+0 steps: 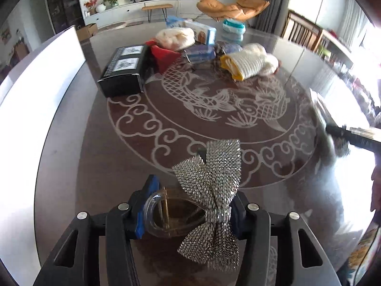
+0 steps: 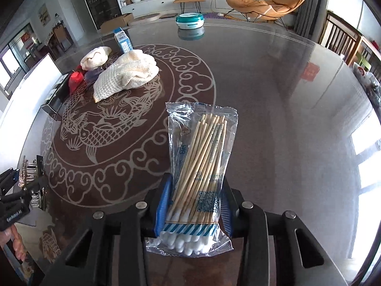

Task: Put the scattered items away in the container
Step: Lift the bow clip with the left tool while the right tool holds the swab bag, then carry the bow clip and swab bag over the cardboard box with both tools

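Note:
My left gripper (image 1: 188, 212) is shut on a hair clip with a silver rhinestone bow (image 1: 212, 197), held above the glass table (image 1: 100, 166). My right gripper (image 2: 194, 205) is shut on a clear pack of wooden cotton swabs (image 2: 202, 166), held above the table (image 2: 285, 119). The left gripper with the bow also shows at the left edge of the right wrist view (image 2: 26, 183). A white container wall (image 1: 40, 76) stands at the left; it also shows in the right wrist view (image 2: 35, 83).
At the far side lie a black box (image 1: 123, 71), a red pouch (image 1: 164, 54), a knitted cream cloth (image 1: 250, 62), tissue packs (image 1: 202, 32) and a teal round tin (image 2: 190, 20). Wooden chairs (image 2: 343, 38) stand at the right.

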A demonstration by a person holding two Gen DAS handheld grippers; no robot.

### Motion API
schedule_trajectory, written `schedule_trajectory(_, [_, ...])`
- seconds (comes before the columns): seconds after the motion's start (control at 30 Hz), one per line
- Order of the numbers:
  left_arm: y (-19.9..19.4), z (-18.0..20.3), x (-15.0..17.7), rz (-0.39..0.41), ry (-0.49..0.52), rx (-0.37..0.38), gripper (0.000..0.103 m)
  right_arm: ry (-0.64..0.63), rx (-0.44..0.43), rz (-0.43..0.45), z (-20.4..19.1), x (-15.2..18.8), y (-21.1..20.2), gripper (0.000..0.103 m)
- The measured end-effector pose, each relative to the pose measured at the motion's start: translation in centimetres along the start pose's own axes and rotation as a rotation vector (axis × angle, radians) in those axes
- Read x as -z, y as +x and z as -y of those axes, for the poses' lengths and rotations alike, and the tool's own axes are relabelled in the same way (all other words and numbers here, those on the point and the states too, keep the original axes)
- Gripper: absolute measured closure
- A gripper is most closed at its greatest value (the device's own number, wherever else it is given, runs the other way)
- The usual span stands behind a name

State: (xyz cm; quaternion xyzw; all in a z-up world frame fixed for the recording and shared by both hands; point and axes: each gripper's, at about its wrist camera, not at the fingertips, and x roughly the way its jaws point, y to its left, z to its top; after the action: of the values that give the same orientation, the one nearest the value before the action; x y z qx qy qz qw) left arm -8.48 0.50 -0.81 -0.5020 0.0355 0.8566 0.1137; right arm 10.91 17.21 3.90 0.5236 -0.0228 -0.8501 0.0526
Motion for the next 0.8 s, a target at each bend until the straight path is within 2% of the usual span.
schedule_trajectory(0.13, [-2.1, -0.2, 0.3, 0.044, 0.0, 0.018, 0.053, 0.008, -0.055, 0.035, -0.3, 0.8, -2.2, 0.066])
schedule_trajectory(0.3, [-3.2, -0.3, 0.9, 0.058, -0.001, 0.034, 0.053, -0.045, -0.11, 0.066, -2.7, 1.1, -4.3, 0.066])
schedule_trajectory(0.43, [-3.8, -0.5, 1.4, 0.072, 0.022, 0.016, 0.053, -0.085, -0.159, 0.085, -5.2, 1.2, -5.5, 0.066])
schedule_trajectory(0.67, [-4.0, -2.1, 1.6, 0.074, -0.003, 0.005, 0.053, -0.139, -0.199, 0.087, -8.7, 1.2, -5.7, 0.066])
schedule_trajectory(0.8, [-4.1, -3.1, 1.8, 0.071, -0.028, 0.016, 0.053, -0.164, -0.2, 0.059, -10.0, 1.2, -4.9, 0.066])
